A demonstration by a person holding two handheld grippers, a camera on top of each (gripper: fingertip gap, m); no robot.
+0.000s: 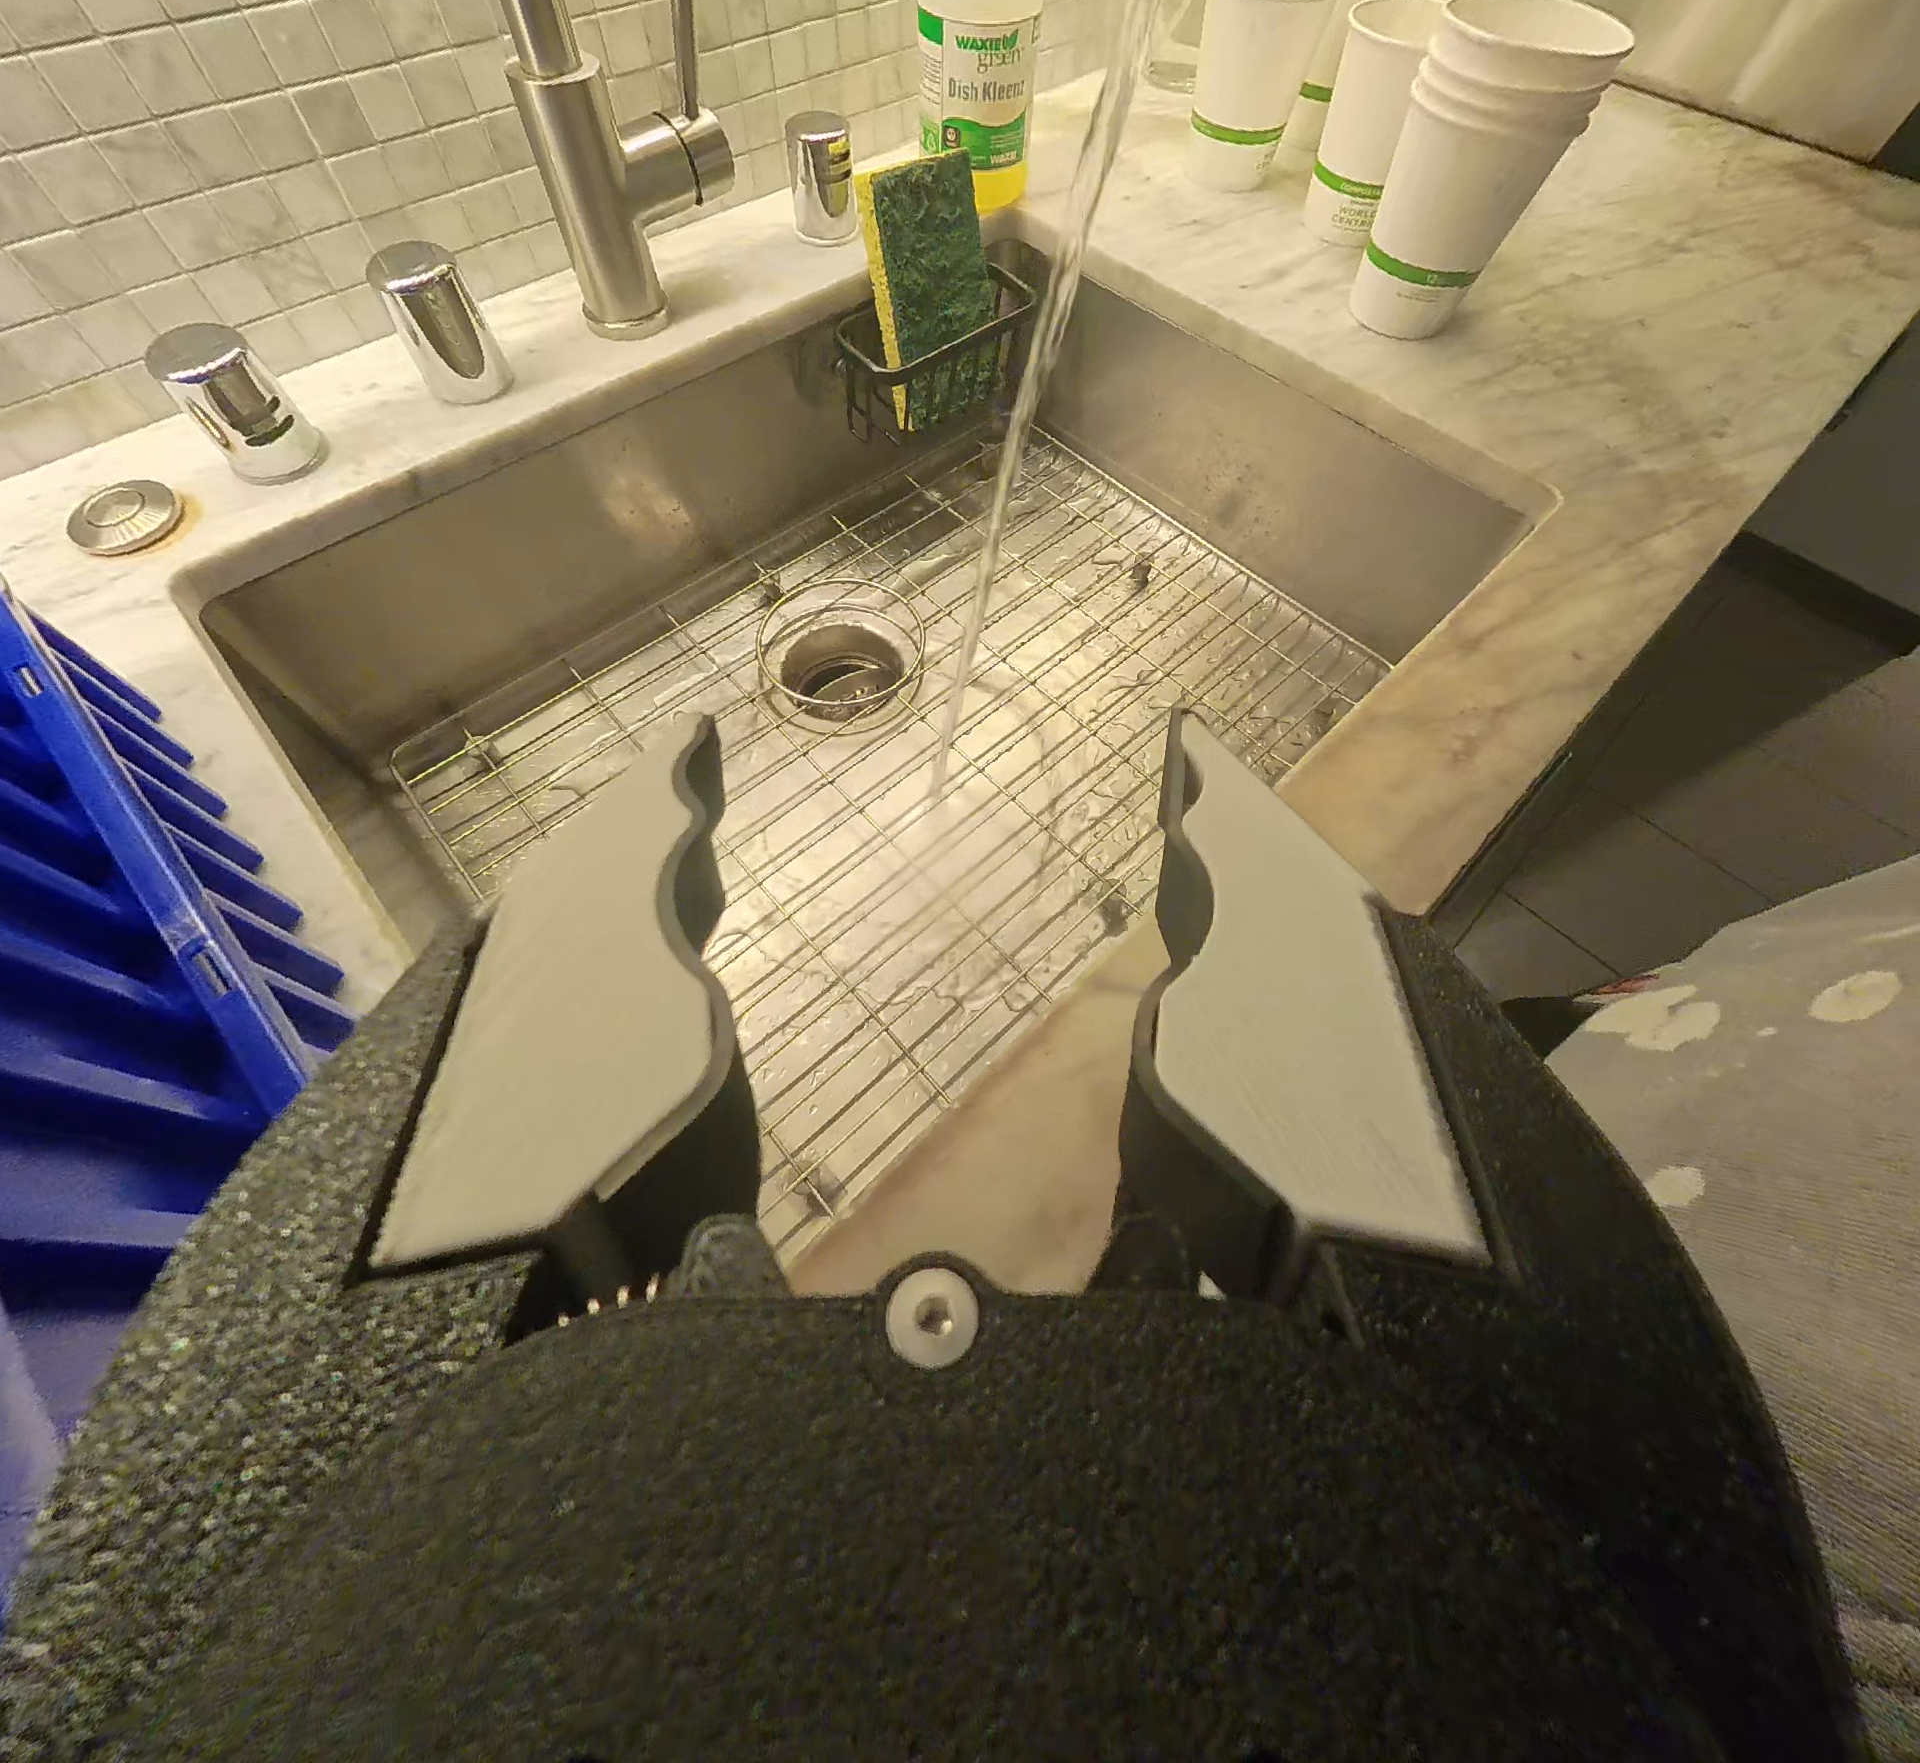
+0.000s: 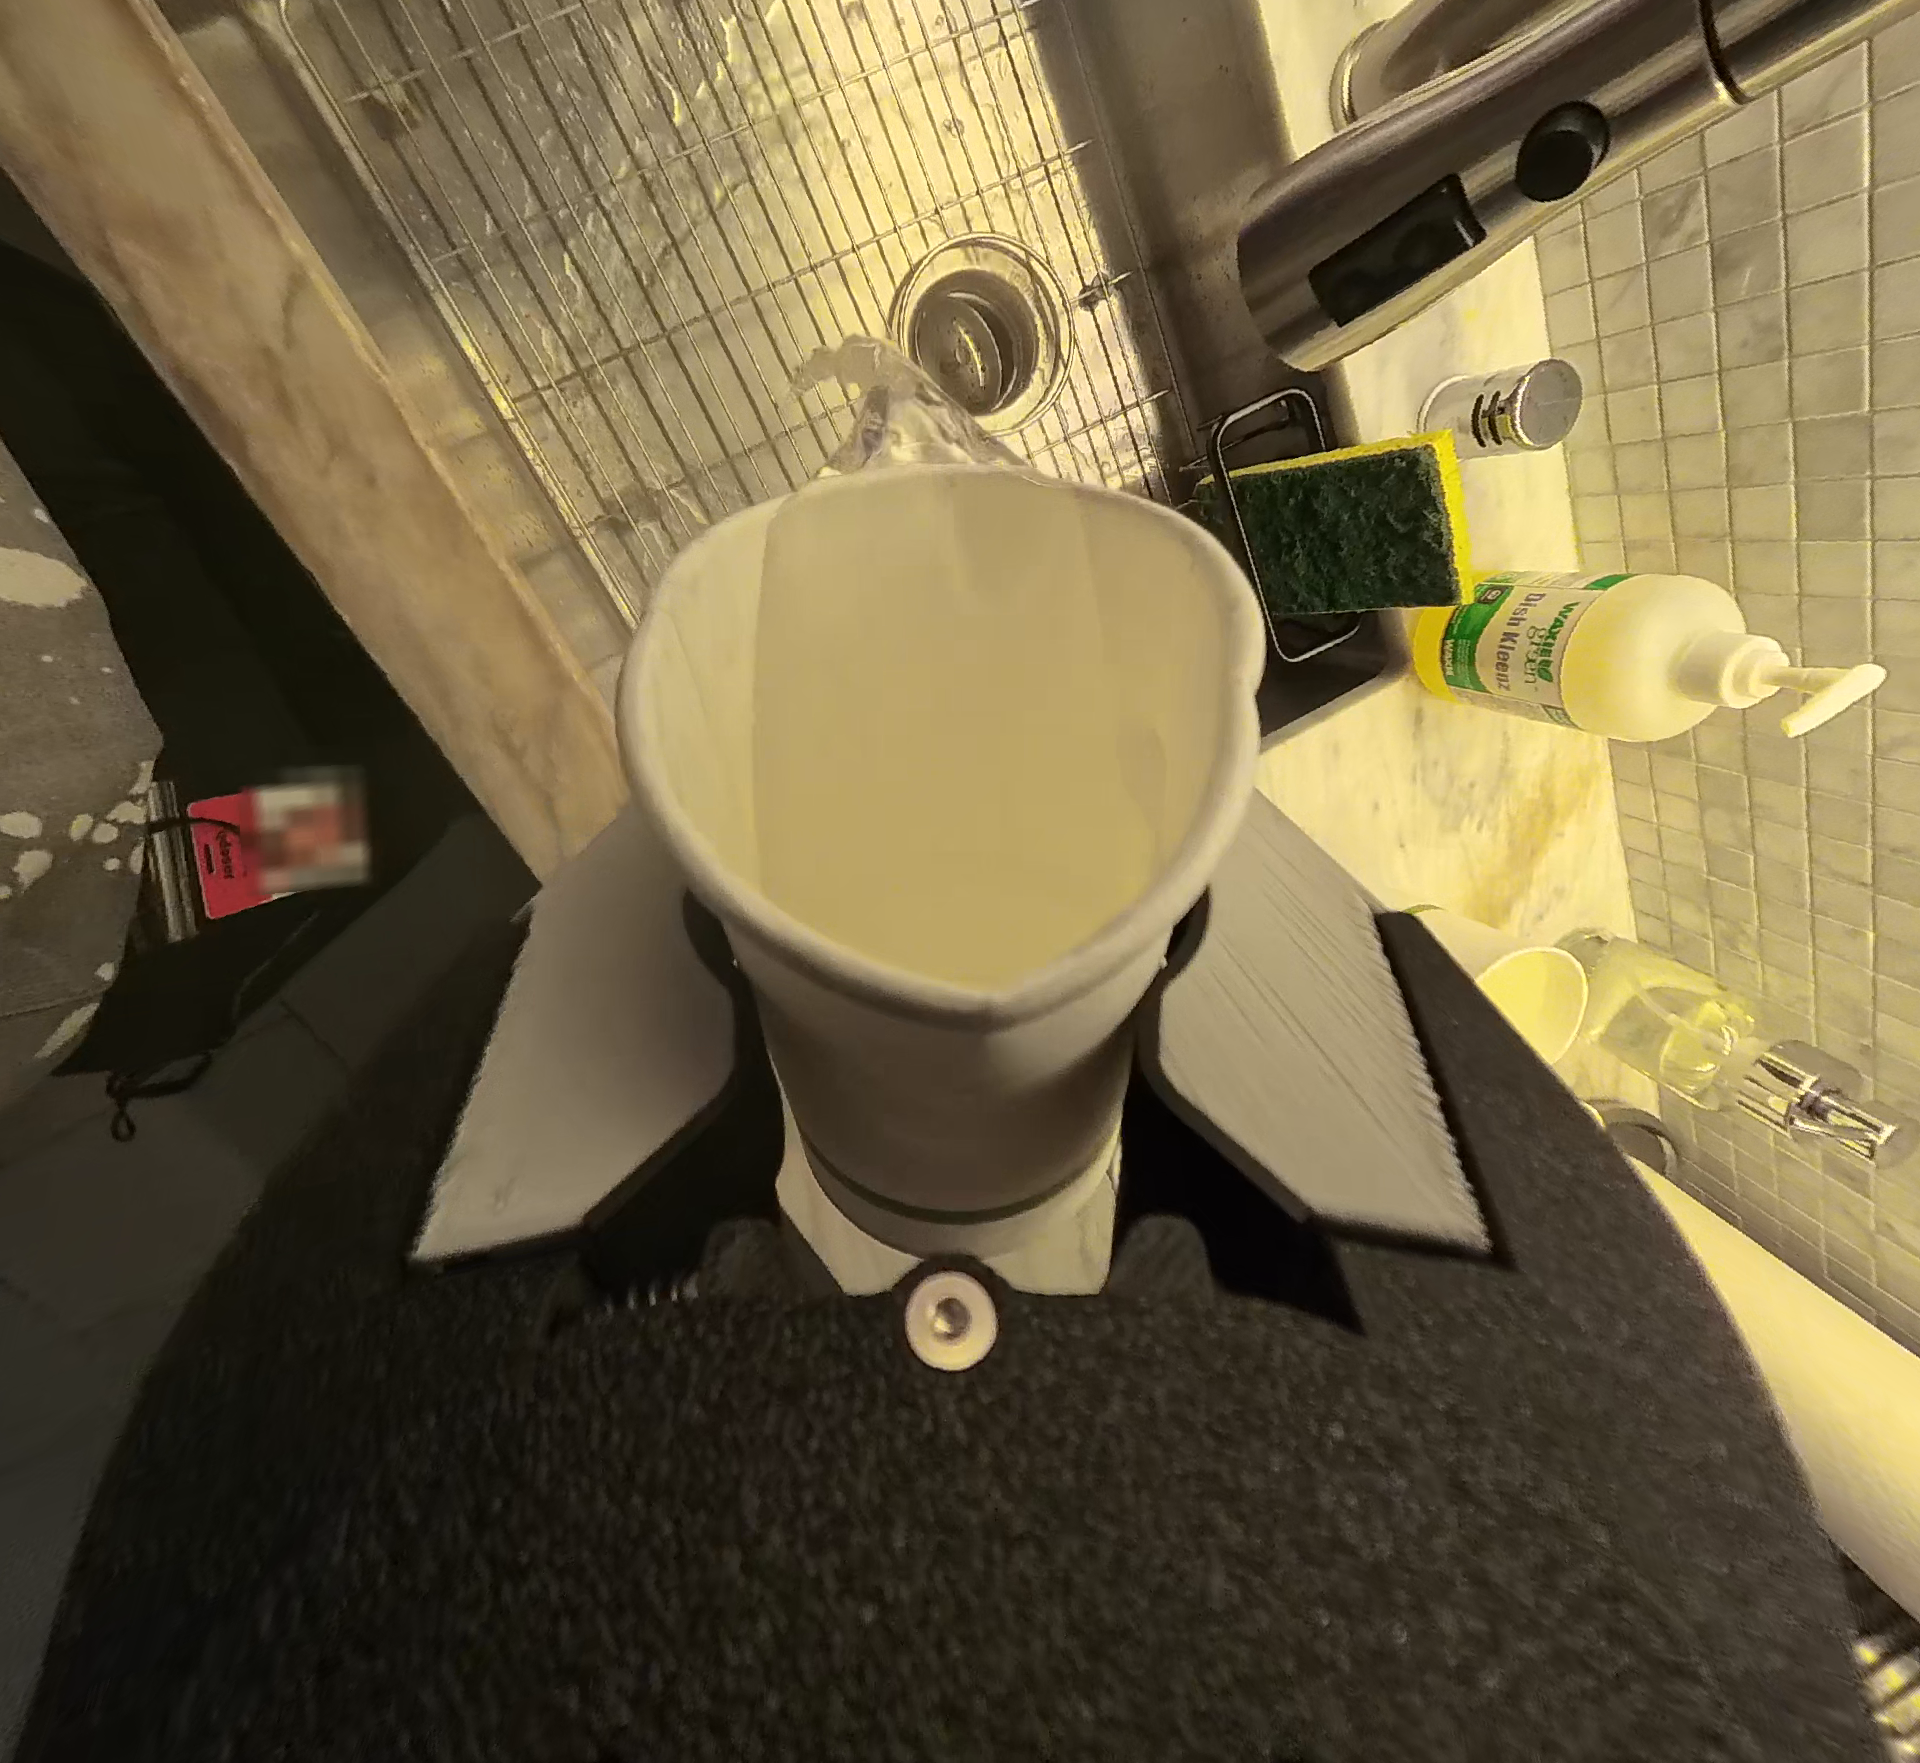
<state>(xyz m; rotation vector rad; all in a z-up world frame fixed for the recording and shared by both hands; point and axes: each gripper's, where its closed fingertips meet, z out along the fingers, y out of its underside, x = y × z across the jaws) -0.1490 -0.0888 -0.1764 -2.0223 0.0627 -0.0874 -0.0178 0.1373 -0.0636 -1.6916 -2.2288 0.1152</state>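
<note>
While squeezed out of round in the right gripper (image 2: 940, 1017), tipped over the sink (image 2: 1132, 155), pours water: thin paper cup (image 2: 935, 778), light, crushable; best held low, gently; left gripper (image 1: 935, 840) spread wide, empty, above the sink

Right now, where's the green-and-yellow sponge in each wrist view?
Left wrist view: sponge upper centre, upright in the black caddy on the sink's back wall.
Right wrist view: sponge right of centre, beyond the paper cup.
Shared landmark: the soap bottle beside it.
</note>
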